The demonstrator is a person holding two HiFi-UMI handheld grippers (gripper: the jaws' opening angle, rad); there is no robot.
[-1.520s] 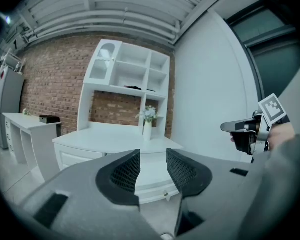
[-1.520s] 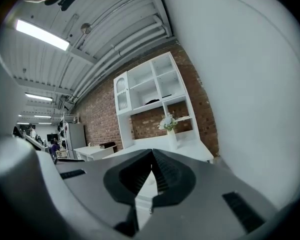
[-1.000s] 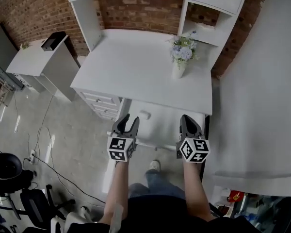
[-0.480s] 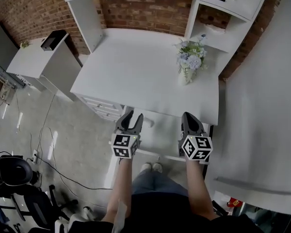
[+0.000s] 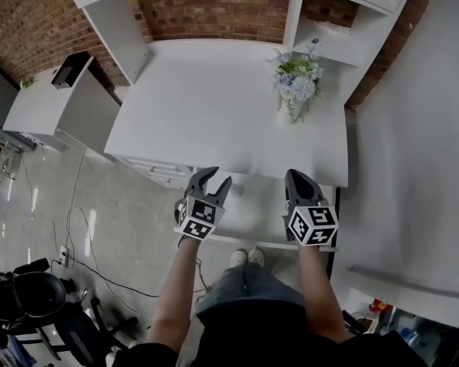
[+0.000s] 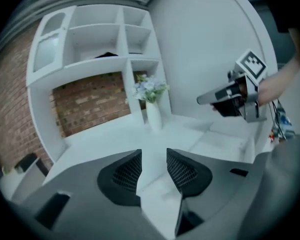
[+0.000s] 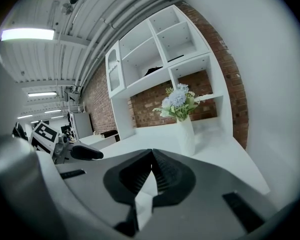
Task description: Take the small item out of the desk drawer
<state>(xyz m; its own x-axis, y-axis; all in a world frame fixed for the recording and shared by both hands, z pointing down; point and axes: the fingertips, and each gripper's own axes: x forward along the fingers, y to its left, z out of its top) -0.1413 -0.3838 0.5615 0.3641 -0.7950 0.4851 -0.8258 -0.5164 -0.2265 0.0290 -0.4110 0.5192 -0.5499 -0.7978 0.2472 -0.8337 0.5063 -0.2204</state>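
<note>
The white desk's drawer (image 5: 262, 214) stands pulled out below the desk's front edge. Both grippers hover over it. My left gripper (image 5: 216, 179) is at the drawer's left end, rolled to one side, its jaws apart with nothing between them (image 6: 154, 170). A faint pale lump (image 5: 236, 193) just right of its fingertips may be the small item; it is too blurred to tell. My right gripper (image 5: 295, 177) is over the drawer's right end, its jaws (image 7: 151, 158) meeting at the tips and holding nothing. Each gripper view shows the other gripper: the right one (image 6: 217, 97), the left one (image 7: 87, 153).
A white vase of pale flowers (image 5: 294, 90) stands at the desktop's (image 5: 214, 105) back right, below white shelves on a brick wall (image 5: 214, 10). Small drawers (image 5: 157, 170) sit under the desk's left side. A low white cabinet (image 5: 50, 102) is at the left, cables and chairs (image 5: 30, 297) on the floor.
Both grippers have moved forward over the drawer toward the desk's front edge. The left one has also rolled to one side and sunk a little. Neither has taken hold of anything.
</note>
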